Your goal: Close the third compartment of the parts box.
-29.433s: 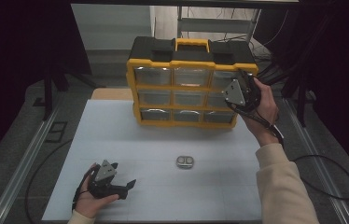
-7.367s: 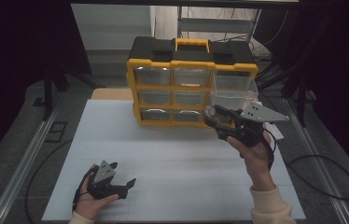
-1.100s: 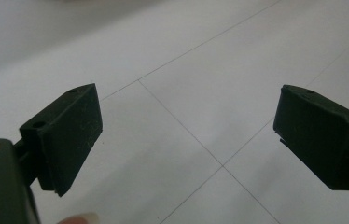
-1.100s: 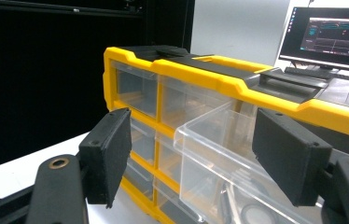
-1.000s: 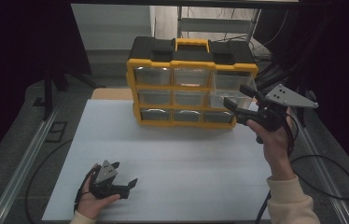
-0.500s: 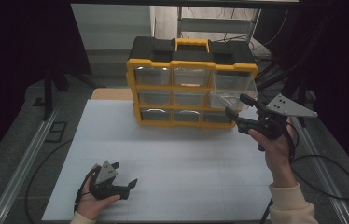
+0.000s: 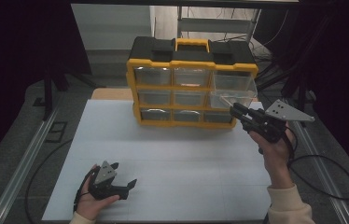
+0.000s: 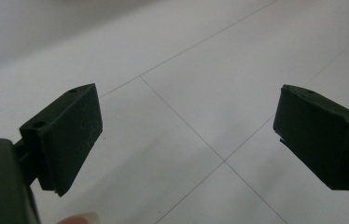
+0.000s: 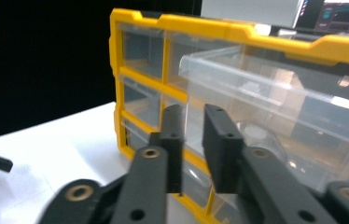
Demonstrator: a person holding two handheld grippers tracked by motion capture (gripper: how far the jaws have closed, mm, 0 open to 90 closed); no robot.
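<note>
Left gripper [image 7: 128,185] sits at the near left of my table [image 7: 186,154], resting on the white surface in the person's hand, its jaws spread wide with nothing but bare tabletop between them; in its own view I see the two black pads [image 8: 67,135] far apart over the seams of the surface. Well ahead of it and off to its right stands the yellow and black organizer [image 7: 191,84], its rows of clear compartments facing me. Its top right drawer [image 7: 233,91] is pulled out and juts forward past the frame, and through its clear wall in the right gripper view I can make out a small pale rounded item [image 9: 256,135] lying inside. Right gripper [image 7: 238,112] hangs just in front of that open drawer and a little below its rim, pointing at the organizer. Its jaws have just been closing and now stand nearly together, a narrow gap left, with nothing held between them. I can't tell whether the tips touch the drawer.
</note>
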